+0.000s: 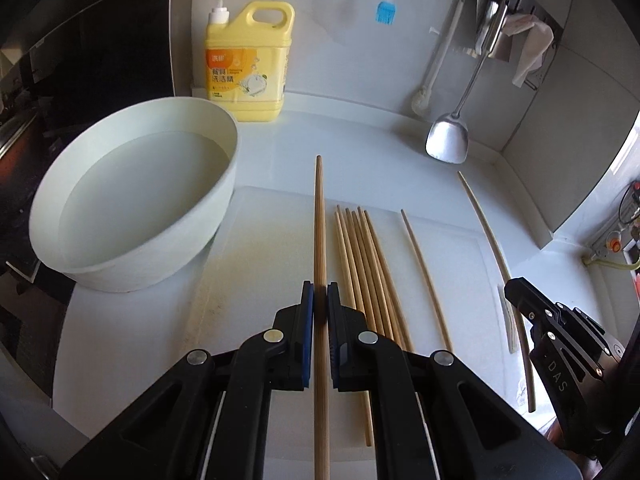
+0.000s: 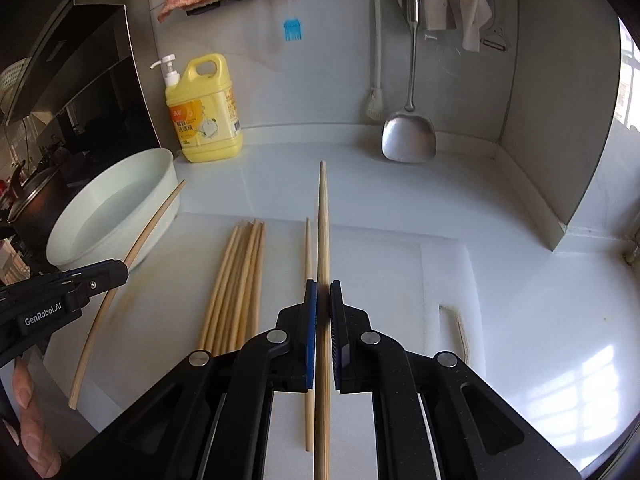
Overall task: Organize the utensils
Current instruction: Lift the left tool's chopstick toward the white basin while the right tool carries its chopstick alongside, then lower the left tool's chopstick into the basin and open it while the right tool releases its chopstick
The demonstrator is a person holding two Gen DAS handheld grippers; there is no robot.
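Observation:
My left gripper (image 1: 320, 286) is shut on one wooden chopstick (image 1: 319, 216) that points straight ahead above the white cutting board (image 1: 272, 216). Just right of it several chopsticks (image 1: 366, 264) lie bundled side by side on the board, and a single chopstick (image 1: 424, 276) lies further right. My right gripper (image 2: 323, 284) is shut on another chopstick (image 2: 323, 220), also held above the board (image 2: 380, 264). In the right wrist view the bundle (image 2: 240, 276) lies to the left, the single chopstick (image 2: 308, 264) lies just left of the held one, and the left gripper (image 2: 116, 272) holds its chopstick (image 2: 140, 240) at far left.
A white basin (image 1: 132, 200) with water stands left of the board. A yellow detergent bottle (image 1: 248, 60) stands at the back wall. A metal spatula (image 1: 448, 140), a blue brush (image 1: 386, 12) and cloths hang from the wall rack. The stove area lies at far left.

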